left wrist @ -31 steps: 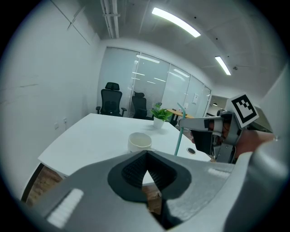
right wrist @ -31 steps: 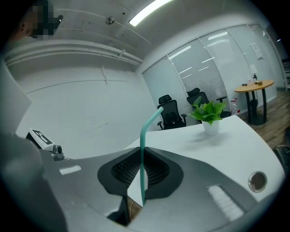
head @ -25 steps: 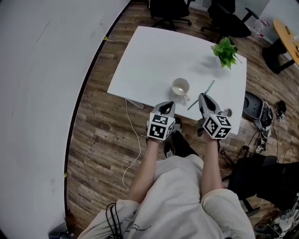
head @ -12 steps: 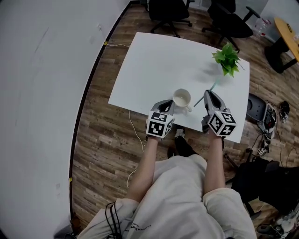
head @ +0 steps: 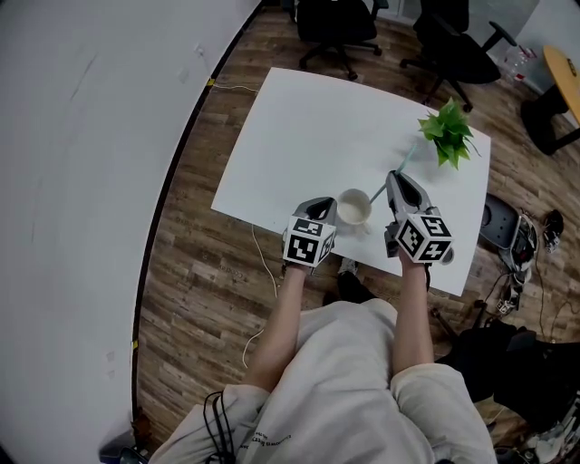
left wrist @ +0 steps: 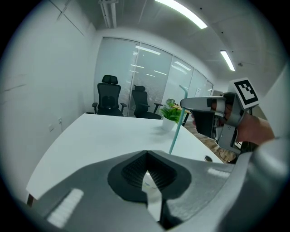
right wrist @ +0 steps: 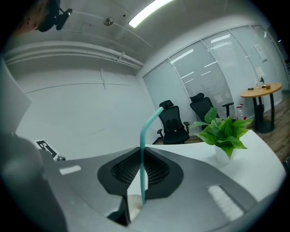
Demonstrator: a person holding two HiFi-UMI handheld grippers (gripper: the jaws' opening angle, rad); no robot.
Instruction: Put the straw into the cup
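The right gripper [head: 397,179] pinches the straw [head: 405,159] in closed jaws above the cup [head: 353,209] clamped by the left gripper [head: 328,207]

White table [head: 308,127] spreads ahead of both jaws. Potted plant [head: 446,134] stands on it just beyond the right jaws (leaves green, pot white). Two black office chairs [head: 337,23] sit past the far edge.

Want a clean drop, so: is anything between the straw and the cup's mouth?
Nothing visible does. The right tool holds the straw with its lower end right by the open cup; the left tool grips the cup's edge.
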